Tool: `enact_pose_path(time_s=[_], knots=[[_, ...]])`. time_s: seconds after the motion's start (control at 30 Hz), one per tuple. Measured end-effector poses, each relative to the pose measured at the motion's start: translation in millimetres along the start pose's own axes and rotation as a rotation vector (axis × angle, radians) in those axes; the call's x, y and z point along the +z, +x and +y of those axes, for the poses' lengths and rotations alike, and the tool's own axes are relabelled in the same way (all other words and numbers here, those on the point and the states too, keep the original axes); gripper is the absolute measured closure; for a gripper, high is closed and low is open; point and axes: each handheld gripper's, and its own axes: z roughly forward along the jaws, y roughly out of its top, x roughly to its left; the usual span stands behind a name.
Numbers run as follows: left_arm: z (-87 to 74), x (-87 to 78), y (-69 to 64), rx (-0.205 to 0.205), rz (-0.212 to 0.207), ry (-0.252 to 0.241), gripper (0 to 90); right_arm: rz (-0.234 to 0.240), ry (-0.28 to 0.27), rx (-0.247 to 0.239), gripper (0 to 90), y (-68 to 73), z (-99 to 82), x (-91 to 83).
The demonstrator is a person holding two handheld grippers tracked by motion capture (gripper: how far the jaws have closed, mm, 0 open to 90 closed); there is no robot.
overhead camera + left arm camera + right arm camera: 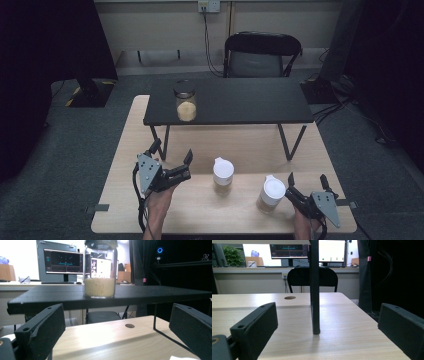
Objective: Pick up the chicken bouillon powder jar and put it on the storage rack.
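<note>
On the wooden table (300, 150), the left tongs (172, 156) hover at the near left with their jaws spread wide and nothing between them, while the right tongs (307, 181) sit at the near right edge, likewise released and empty. Two white-lidded cups stand on the near half of the table: the left cup (223, 175) is near the left tongs but apart from them, and the right cup (270, 194) is just beside the right tongs' left jaw. Farther off, a glass jar (185, 101) partly filled with pale grains stands upright on the left part of a black raised shelf (240, 102).
</note>
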Motion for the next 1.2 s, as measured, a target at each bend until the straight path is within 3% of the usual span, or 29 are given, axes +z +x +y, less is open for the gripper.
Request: enact_pose_path(time_s=[0.27, 0.63, 0.97, 1.2], knots=[[-19.9, -3.3, 0.1, 0.007, 0.0, 0.02, 0.0, -0.001, 0.0, 0.0, 1.6, 0.1, 0.0, 0.0], [-41.8, -6.7, 2.2, -0.006, 0.015, 0.04, 0.1, -0.002, 0.0, -0.001, 1.6, 0.1, 0.0, 0.0], [-61.8, -10.5, 6.5, -0.027, 0.003, 0.072, 0.3, -0.005, 0.0, -0.001, 1.7, 0.2, 0.0, 0.0], [-71.6, -11.0, 6.5, -0.004, 0.017, 0.073, 0.3, -0.005, 0.0, 0.0, 1.7, 0.2, 0.0, -0.1]])
